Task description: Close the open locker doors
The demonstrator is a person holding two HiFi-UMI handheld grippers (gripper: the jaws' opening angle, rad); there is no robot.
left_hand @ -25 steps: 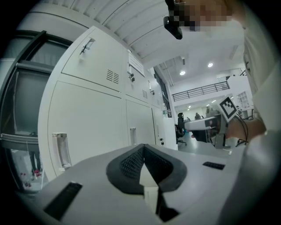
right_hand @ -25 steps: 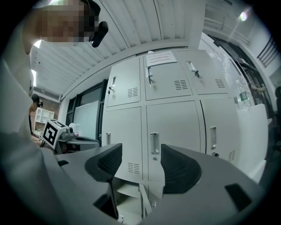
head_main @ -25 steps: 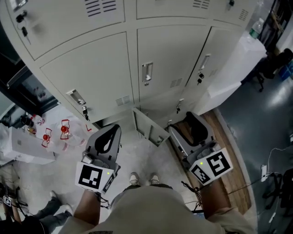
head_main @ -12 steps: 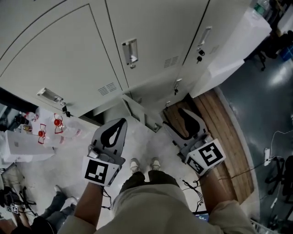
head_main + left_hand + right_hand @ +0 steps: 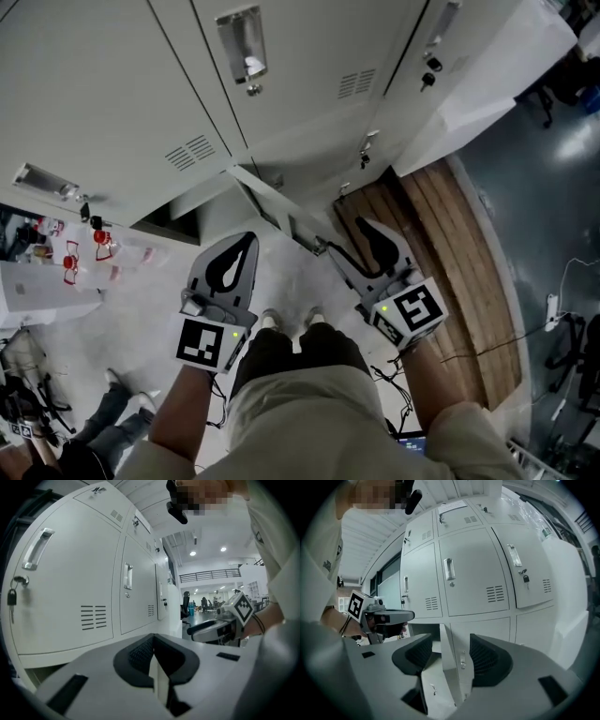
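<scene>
Nearest, low over the pale floor [image 5: 281, 281], on the left: left gripper [image 5: 246, 242], fingers pressed together with nothing between them, idle, pointing toward the lockers. Just to the right: right gripper [image 5: 349, 246], fingers wide apart and closing. In the right gripper view they straddle the free edge of the open door [image 5: 281, 211], pads apparently not yet pressing on it.

Judging from that: task under way, not finished. Reaching for the one door seen standing open, in the bottom row of the locker bank [image 5: 309, 56], close to the floor. Left to do: take or nudge that edge, swing it toward the dark opening [image 5: 169, 227] on its left, and seat it flush. No other open door in view, but much of the bank lies outside the pictures, so no ruling out more.

As for the door itself: thin pale grey sheet metal, swung out roughly square to the locker front, hinged at the far end, free edge toward the feet. Small latch fitting [image 5: 462, 660] on the face turned to the right gripper. Looks light and likely to swing freely.

Farther off: closed doors above and beside, each with a recessed handle [image 5: 241, 39] and louvre slots, a key [image 5: 429, 67] hanging at some. Far right: strip of wooden flooring [image 5: 441, 234].
</scene>
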